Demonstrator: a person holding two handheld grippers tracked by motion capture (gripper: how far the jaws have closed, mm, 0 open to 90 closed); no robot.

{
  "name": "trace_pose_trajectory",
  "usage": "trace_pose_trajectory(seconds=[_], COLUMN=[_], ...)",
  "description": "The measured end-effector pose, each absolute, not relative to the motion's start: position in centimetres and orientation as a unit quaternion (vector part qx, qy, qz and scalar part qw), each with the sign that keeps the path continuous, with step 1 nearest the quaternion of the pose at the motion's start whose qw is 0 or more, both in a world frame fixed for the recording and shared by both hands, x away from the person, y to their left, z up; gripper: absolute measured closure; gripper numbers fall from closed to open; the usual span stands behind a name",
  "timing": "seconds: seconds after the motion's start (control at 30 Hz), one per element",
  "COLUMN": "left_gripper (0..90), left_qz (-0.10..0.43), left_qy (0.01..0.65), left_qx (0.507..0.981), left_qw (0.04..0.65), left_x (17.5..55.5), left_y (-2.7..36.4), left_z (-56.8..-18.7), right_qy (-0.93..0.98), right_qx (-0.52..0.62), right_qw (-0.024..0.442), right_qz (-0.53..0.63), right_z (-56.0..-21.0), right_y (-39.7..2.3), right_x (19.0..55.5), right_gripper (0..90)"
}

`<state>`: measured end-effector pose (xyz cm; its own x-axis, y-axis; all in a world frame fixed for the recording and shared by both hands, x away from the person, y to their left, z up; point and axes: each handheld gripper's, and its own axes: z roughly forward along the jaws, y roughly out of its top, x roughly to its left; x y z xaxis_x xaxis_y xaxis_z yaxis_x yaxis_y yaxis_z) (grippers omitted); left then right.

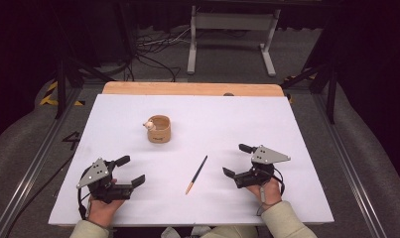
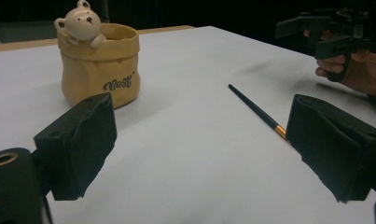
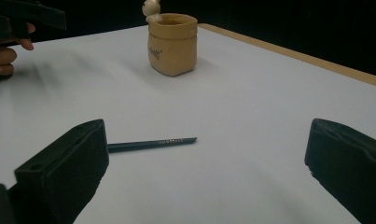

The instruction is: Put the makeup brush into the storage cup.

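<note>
left gripper (image 1: 130, 170) wide, empty | right gripper (image 1: 235, 159) wide, empty | pencil (image 1: 196, 174) between them, likely reachable | cup (image 1: 159, 129) upright beyond

Dark curly word "Best" on the front of the yellow bear cup (image 2: 100, 65), left side of the left gripper view, tiny unreadable print on the pencil (image 3: 150, 144)

Glossy ceramic-looking pot (image 2: 100, 65), matt white tabletop (image 1: 227, 124) with bare wooden edge (image 1: 192, 89).
</note>
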<state>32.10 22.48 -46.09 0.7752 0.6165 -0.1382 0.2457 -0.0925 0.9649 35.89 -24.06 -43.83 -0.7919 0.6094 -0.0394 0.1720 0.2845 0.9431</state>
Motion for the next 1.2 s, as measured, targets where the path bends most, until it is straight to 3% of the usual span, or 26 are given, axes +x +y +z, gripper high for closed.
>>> trace_pose_trajectory(seconds=[0.7, 1.2], left_gripper=[8.0, 8.5], left_qz=[0.161, 0.166], left_qy=[0.301, 0.307], left_qx=[0.708, 0.702], left_qw=[0.618, 0.621], left_x=[32.2, 32.5], left_y=[22.9, 23.1], left_z=[-45.8, -45.4], right_qy=[0.720, 0.751], right_qx=[0.278, 0.263], right_qw=[0.232, 0.200], right_qz=[0.592, 0.571], right_z=[-43.4, -42.2], right_y=[-25.8, -24.8], right_x=[35.4, 35.8], right_gripper=[0.0, 0.0])
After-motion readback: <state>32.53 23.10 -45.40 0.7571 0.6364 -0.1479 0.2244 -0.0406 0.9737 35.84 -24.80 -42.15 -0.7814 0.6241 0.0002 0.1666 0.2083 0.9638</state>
